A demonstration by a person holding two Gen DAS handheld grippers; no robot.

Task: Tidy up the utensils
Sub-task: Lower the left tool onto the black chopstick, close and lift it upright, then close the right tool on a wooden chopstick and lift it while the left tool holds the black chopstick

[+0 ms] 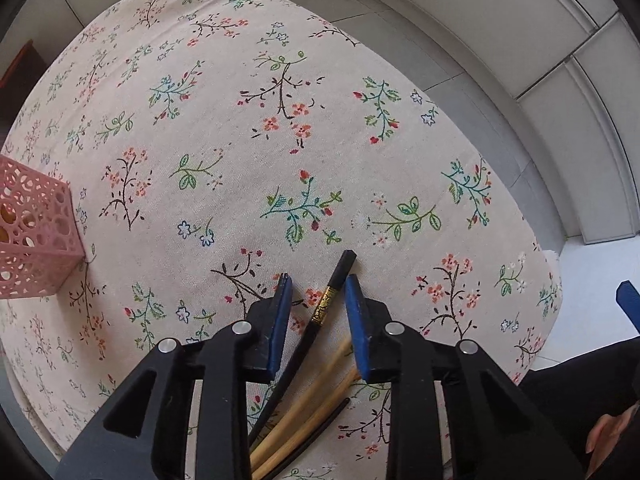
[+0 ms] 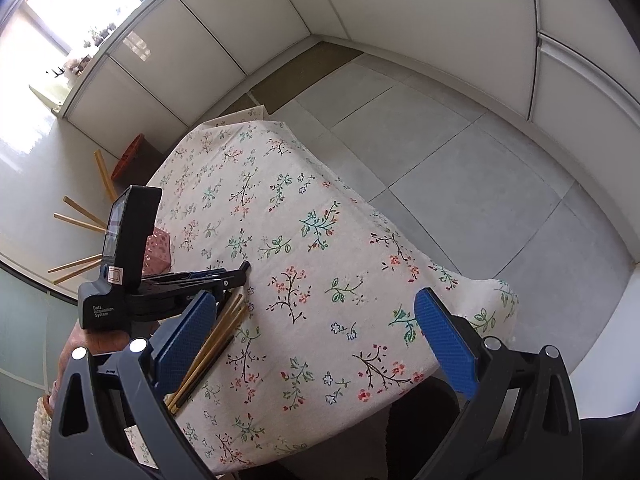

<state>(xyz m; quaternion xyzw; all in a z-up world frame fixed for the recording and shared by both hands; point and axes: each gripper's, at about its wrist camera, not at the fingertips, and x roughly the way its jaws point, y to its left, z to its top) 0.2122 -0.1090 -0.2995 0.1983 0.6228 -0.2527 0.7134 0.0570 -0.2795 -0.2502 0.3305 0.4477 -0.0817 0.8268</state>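
A black chopstick with a gold band (image 1: 329, 307) lies on the floral tablecloth (image 1: 256, 152) between the blue pads of my left gripper (image 1: 318, 286), which is open around it and close to the cloth. Several bamboo chopsticks (image 1: 316, 408) and another black one lie just behind, under the gripper. A pink perforated holder (image 1: 34, 240) stands at the left edge. In the right wrist view my right gripper (image 2: 316, 336) is wide open and empty above the table's near edge; the left gripper (image 2: 192, 284) is over the chopstick pile (image 2: 212, 344), and the pink holder (image 2: 159, 254) holds several bamboo chopsticks (image 2: 80, 216).
The table (image 2: 280, 216) is small, with grey tiled floor (image 2: 460, 160) to the right and white cabinets (image 2: 400, 20) beyond. A person's leg in dark clothing (image 1: 580, 400) is at the near right.
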